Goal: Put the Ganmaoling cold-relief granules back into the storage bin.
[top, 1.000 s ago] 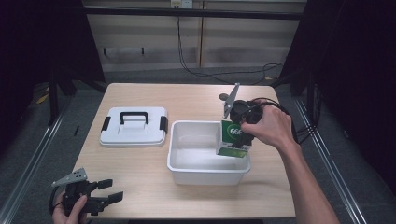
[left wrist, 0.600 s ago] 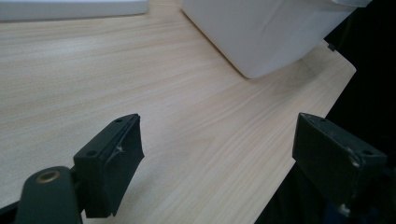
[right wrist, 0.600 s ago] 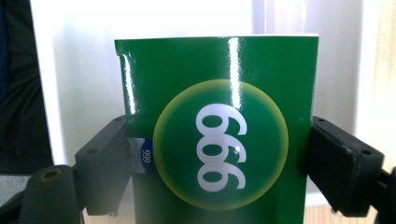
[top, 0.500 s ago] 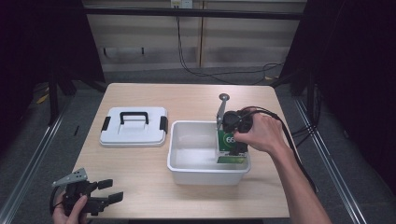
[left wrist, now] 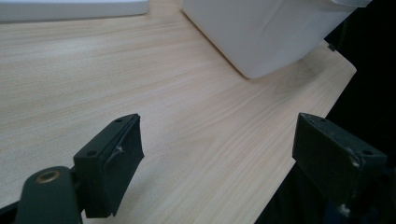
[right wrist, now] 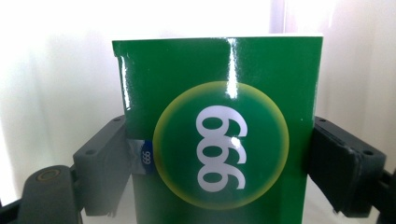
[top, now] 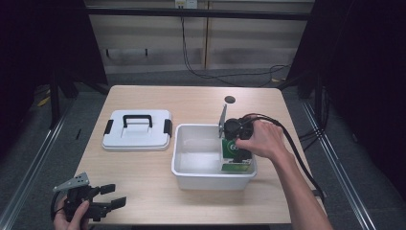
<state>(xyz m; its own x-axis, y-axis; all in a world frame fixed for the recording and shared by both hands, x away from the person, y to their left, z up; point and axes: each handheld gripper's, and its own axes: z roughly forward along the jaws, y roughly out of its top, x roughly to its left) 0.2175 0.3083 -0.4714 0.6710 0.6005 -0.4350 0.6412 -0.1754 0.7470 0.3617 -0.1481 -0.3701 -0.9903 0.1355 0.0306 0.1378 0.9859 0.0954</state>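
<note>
A green box (right wrist: 219,135) marked 999 in a pale circle stands inside the white tub (top: 191,179), at its right end (top: 236,154). My right gripper (top: 238,139) points down into the tub and is shut on the box, one jaw on each side (right wrist: 217,158). My left gripper (top: 111,199) is held low at the table's front left corner. Its jaws stand wide open over bare wood (left wrist: 217,154), with nothing between them. The tub's outer wall (left wrist: 266,32) rises ahead of that gripper.
A white lid (top: 138,129) with a black handle and black side clips lies flat on the table, left of the tub. A small dark round hole (top: 230,99) sits in the tabletop behind the tub. Black cable (top: 297,153) trails from the right gripper.
My right gripper has lowered the green box from the tub's right rim down into the tub. The left gripper has stayed still.
</note>
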